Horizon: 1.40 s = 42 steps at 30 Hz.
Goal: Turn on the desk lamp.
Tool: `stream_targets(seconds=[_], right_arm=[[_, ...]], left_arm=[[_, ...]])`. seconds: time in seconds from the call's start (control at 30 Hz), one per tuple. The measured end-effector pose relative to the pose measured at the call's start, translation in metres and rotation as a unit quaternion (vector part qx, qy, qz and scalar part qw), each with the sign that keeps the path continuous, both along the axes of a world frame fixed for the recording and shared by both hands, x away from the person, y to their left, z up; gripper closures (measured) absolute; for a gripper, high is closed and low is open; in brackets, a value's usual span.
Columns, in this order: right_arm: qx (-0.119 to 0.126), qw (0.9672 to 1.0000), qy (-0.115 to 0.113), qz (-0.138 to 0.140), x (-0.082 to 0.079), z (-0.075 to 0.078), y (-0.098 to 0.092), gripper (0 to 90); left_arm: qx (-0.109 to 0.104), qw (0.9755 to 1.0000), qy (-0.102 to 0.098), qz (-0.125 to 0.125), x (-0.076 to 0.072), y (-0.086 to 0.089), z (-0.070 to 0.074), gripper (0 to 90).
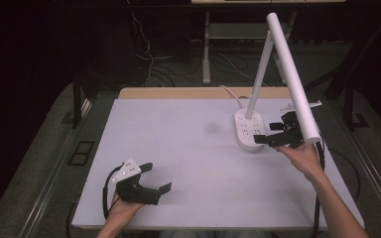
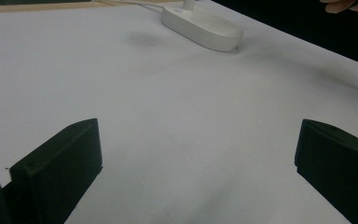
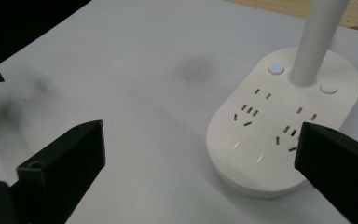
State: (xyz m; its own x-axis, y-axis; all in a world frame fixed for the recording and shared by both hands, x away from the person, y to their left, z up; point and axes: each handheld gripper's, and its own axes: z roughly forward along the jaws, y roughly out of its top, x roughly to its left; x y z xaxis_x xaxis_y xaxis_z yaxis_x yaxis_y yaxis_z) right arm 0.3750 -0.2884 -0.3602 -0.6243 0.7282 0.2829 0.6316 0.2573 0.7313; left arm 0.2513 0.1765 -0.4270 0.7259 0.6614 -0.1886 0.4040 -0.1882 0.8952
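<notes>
A white desk lamp stands at the table's right, its oval base (image 1: 246,130) carrying several sockets. In the right gripper view the base (image 3: 284,121) shows a blue-lit button (image 3: 275,68), a plain round button (image 3: 328,87) and an oval pad (image 3: 245,156) around the lamp's pole (image 3: 318,37). My right gripper (image 1: 268,133) hovers at the base's near right end, jaws wide open (image 3: 200,135) and holding nothing. Near the front left, my left gripper (image 1: 158,177) is open and empty (image 2: 198,135), far from the base (image 2: 203,28).
The lamp's long white head (image 1: 293,74) slants above my right gripper. A white mat (image 1: 178,163) covers the table, with a faint dark smudge (image 1: 212,128) left of the base. A white cord (image 1: 230,93) leaves the base toward the back edge. Cables lie on the floor behind.
</notes>
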Motion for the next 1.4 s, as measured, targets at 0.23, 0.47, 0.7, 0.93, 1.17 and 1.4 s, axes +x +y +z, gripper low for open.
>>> stream_targets(seconds=[0.23, 0.47, 0.7, 0.93, 1.17, 1.4], right_arm=[[-0.002, 1.0, 0.007, -0.005, 0.015, -0.001, -0.002, 1.3], [-0.006, 0.9998, 0.015, -0.008, 0.028, -0.005, -0.003, 1.4], [0.003, 0.9998, 0.016, -0.013, 0.04, -0.006, -0.006, 1.3], [0.001, 0.9996, 0.018, -0.021, 0.053, -0.008, -0.011, 1.4], [0.001, 0.999, 0.03, -0.034, 0.066, -0.016, -0.016, 1.4], [0.002, 0.9985, 0.032, -0.044, 0.078, -0.026, -0.019, 1.4]], left_arm=[[-0.001, 1.0, 0.002, 0.003, 0.0, 0.0, 0.0, 0.0], [0.002, 1.0, 0.004, 0.0, 0.0, -0.001, 0.0, 0.0], [0.004, 1.0, 0.003, -0.003, -0.001, -0.002, -0.001, 0.0], [0.002, 1.0, 0.003, -0.003, -0.001, -0.002, 0.0, 0.0], [0.003, 1.0, 0.003, -0.004, -0.001, -0.002, 0.0, 0.0], [0.002, 1.0, 0.002, -0.003, -0.001, -0.002, 0.0, 0.0]])
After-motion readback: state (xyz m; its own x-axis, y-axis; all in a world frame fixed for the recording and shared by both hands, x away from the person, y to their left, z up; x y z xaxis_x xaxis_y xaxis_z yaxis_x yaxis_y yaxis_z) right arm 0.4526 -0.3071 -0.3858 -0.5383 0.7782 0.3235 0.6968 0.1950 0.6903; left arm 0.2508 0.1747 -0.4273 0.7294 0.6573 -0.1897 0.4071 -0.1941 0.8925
